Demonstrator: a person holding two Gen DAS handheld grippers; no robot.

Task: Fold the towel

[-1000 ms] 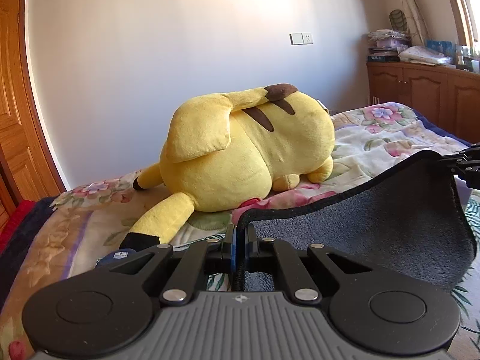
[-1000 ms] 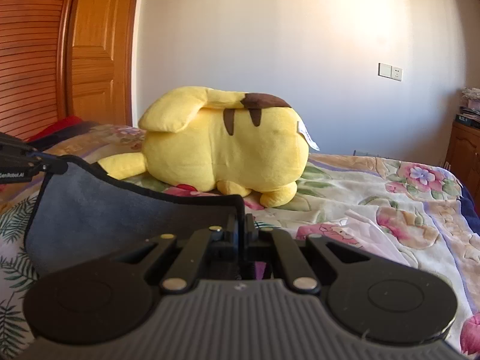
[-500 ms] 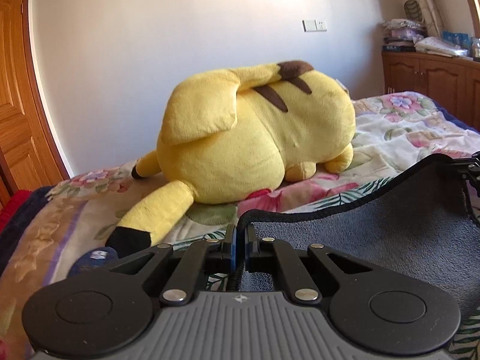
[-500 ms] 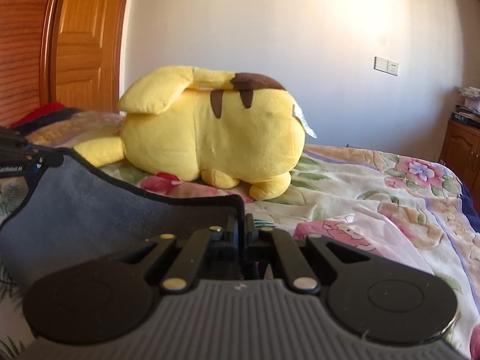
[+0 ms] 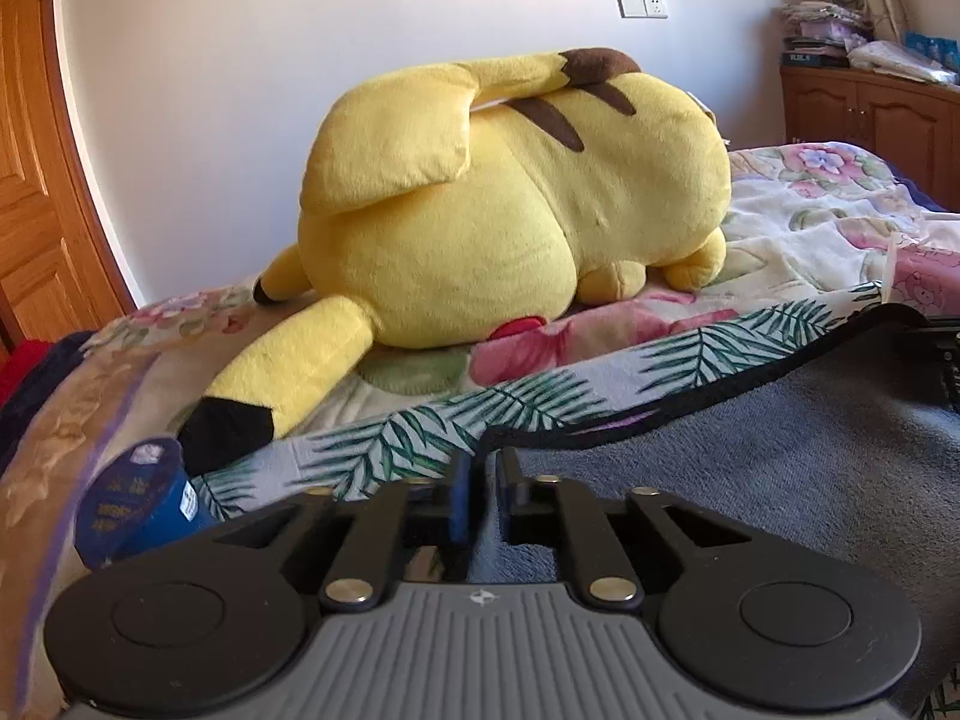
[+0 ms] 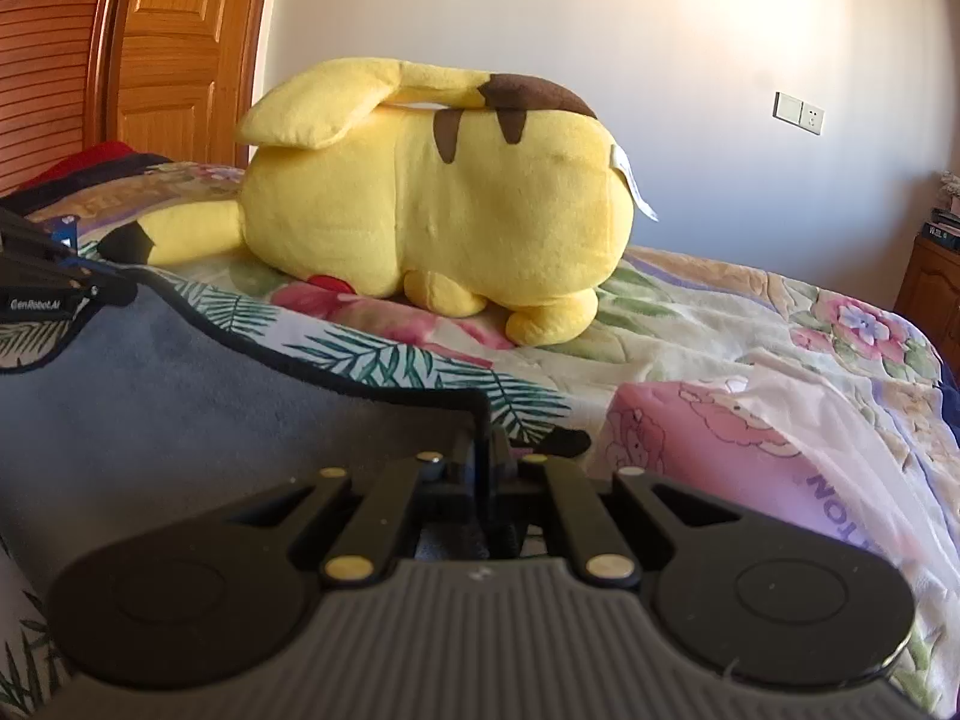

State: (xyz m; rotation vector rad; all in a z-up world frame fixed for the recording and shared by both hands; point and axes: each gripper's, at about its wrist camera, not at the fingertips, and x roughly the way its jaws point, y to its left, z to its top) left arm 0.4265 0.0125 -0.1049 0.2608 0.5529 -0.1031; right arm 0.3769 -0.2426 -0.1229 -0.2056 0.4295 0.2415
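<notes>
The towel [image 5: 750, 456] has a grey terry back, a black hem and a palm-leaf printed face [image 5: 540, 402]. It lies low over the bed, folded towards the plush. My left gripper [image 5: 485, 468] has its jaws a little apart, and the towel's left corner sits between them. My right gripper [image 6: 485, 450] is shut on the towel's right corner [image 6: 480, 414]. The grey side [image 6: 180, 408] spreads left of it. The left gripper's body [image 6: 36, 294] shows at the left edge of the right wrist view.
A big yellow plush [image 5: 510, 210] lies on the floral bedspread [image 5: 810, 228] just beyond the towel. A blue can [image 5: 138, 504] sits by its black-tipped ear. A pink plastic bag [image 6: 780, 462] lies right of the right gripper. Wooden door [image 6: 174, 48] at left, cabinet [image 5: 870, 114] at right.
Both grippers have moved forward and down towards the plush, bringing the held edge low over the bed. The left jaws have parted slightly; the right stays clamped.
</notes>
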